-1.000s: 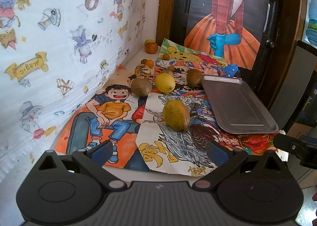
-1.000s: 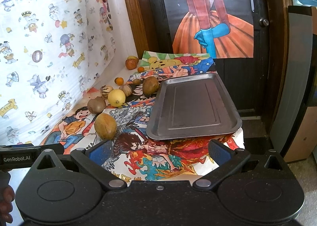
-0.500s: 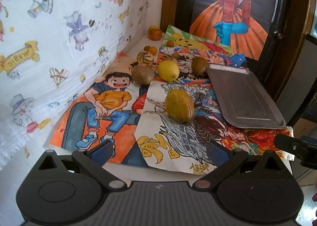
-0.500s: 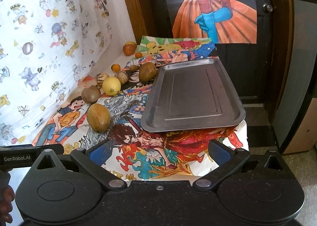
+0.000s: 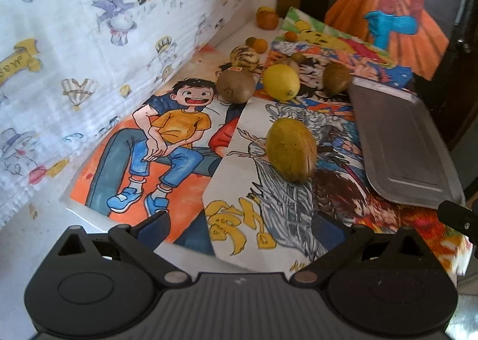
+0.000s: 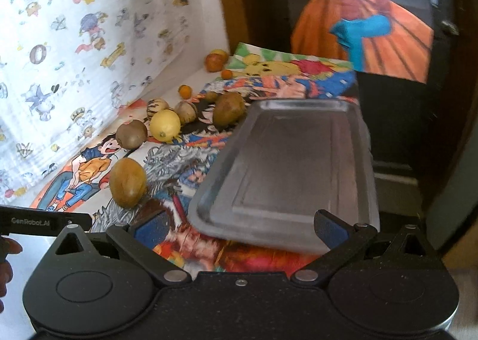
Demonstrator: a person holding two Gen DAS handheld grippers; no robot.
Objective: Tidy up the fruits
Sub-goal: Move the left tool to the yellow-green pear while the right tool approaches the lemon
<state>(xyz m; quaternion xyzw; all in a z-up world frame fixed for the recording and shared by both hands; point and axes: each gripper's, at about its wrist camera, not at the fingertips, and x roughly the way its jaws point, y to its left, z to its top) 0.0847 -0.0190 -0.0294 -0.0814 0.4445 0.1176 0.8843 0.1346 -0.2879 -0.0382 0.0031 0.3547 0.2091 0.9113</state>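
1. While both tongs, left [image 5: 239, 225] and right [image 6: 240, 228], gape wide and empty, I line the left up with the nearest fruit [image 5: 291, 149].
2. Beside it, the tray [image 6: 363, 161] lies bare, ready for fruit.

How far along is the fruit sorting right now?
Nothing is sorted yet: the metal tray holds no fruit. Nothing is in hand either; the left claw and right claw are both open. Left to do: the mango, lemon, kiwis and small oranges all sit on the posters.
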